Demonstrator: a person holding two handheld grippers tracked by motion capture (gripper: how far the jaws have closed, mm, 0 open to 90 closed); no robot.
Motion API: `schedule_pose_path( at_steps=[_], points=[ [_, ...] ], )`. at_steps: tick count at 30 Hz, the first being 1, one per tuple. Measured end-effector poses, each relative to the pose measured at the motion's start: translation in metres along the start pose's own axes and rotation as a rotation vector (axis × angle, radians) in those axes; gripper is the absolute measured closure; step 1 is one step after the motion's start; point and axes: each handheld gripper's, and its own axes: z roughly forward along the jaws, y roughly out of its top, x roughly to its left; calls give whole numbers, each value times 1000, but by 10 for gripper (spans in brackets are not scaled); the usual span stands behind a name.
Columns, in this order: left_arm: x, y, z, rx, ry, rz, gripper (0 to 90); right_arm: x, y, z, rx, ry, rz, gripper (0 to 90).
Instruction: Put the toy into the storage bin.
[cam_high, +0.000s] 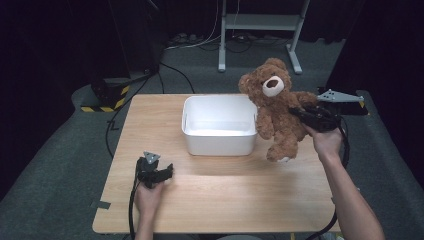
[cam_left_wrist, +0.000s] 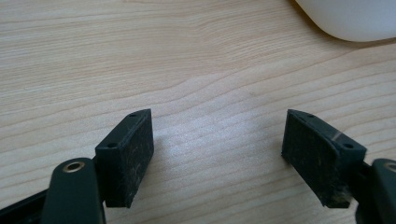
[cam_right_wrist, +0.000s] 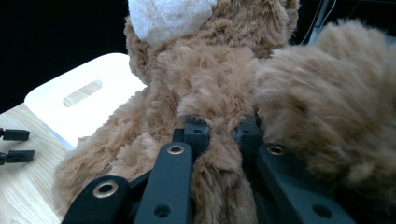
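The teddy bear (cam_high: 274, 107) hangs in the air at the right of the high view, just beside the right wall of the white bin (cam_high: 218, 131), its feet dangling clear of the table (cam_high: 215, 200). The right claw (cam_high: 306, 114) is clenched on it: in the right gripper view the black jaws pinch a thick fold of brown plush (cam_right_wrist: 219, 140) below the white muzzle, pads sunk deep into the fur. Soft and light by the look of it, this toy gives under pressure rather than resists, so a narrow pinch gathers pile and stuffing instead of anything firm. The limbs flop freely, and I'd expect it to swing when moved. A hold on the torso, as here, looks safer than an arm or ear. No breakage risk; slipping out of the fur is the worry. Lower left, the left claw (cam_high: 159, 172) rests on the table, jaws spread wide over bare wood, holding nothing.
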Motion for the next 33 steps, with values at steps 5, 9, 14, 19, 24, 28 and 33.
schedule_pose_path(
  at_steps=[5, 9, 14, 19, 24, 28, 33],
  points=[
    [0, 0, 0, 0, 0, 0, 248, 5, 6, 2, -3, 12, -8, 804],
    [0, 0, 0, 0, 0, 1, 248, 9, 10, 5, -2, 21, -11, 804],
    [0, 0, 0, 0, 1, -1, 249, 13, 14, 8, 0, 30, -20, 804],
    [0, 0, 0, 0, -1, -1, 248, 18, 18, 11, -6, 40, -25, 803],
    [0, 0, 0, 0, 0, -4, 249, 23, 21, 17, -7, 57, -27, 803],
    [0, 0, 0, 0, 0, -2, 249, 28, 24, 22, -2, 70, -33, 803],
    [0, 0, 0, 0, -1, -1, 249, 35, 29, 29, -9, 90, -37, 803]
  ],
)
